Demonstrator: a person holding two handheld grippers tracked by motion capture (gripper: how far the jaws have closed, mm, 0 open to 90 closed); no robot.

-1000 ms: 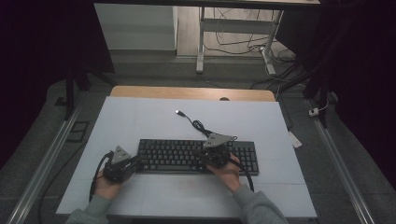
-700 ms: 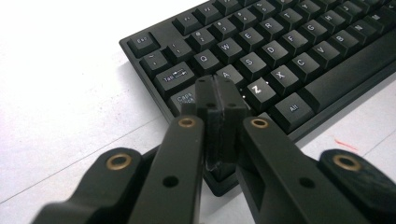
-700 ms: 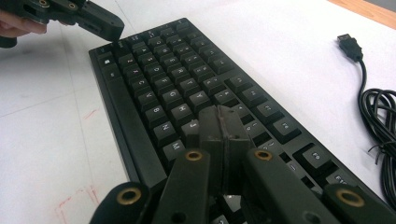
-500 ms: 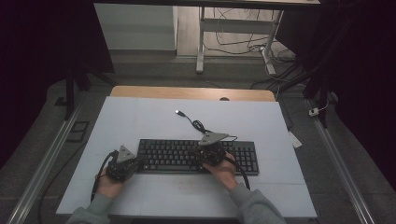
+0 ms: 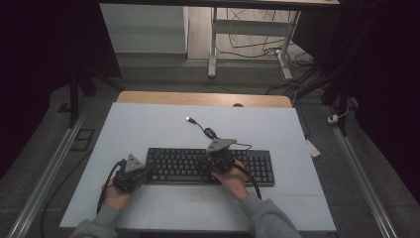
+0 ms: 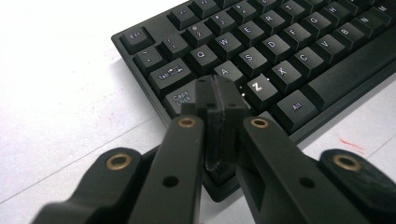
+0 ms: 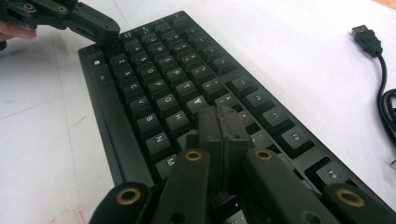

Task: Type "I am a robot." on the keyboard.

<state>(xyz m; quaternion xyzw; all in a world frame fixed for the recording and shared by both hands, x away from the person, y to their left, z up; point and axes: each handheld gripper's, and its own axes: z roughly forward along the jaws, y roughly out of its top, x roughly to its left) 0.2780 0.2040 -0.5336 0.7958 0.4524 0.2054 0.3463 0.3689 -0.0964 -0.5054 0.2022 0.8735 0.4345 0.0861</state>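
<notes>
A black keyboard (image 5: pixel 176 163) lies across the near middle of the white table top (image 5: pixel 148 124). My left gripper (image 5: pixel 148 172) is at its left end. In the left gripper view the jaws (image 6: pixel 217 93) are shut with nothing between them, tips just over the Caps Lock and A keys (image 6: pixel 228 71). My right gripper (image 5: pixel 208 161) hangs over the keyboard's middle, shut and empty. Its tips (image 7: pixel 223 123) are low over the keys (image 7: pixel 168 105) right of G and H. The left gripper (image 7: pixel 100 28) also shows at the far end in the right gripper view.
The keyboard's cable coils behind it and ends in a loose USB plug (image 5: pixel 188 119) (image 7: pixel 366 35) on the table top. A wooden strip (image 5: pixel 203 98) edges the far side. Metal rails (image 5: pixel 44 173) run along both sides, and a desk frame with cables (image 5: pixel 247 34) stands beyond.
My right gripper has shifted a little to the left over the keyboard. The left gripper has stayed where it was.
</notes>
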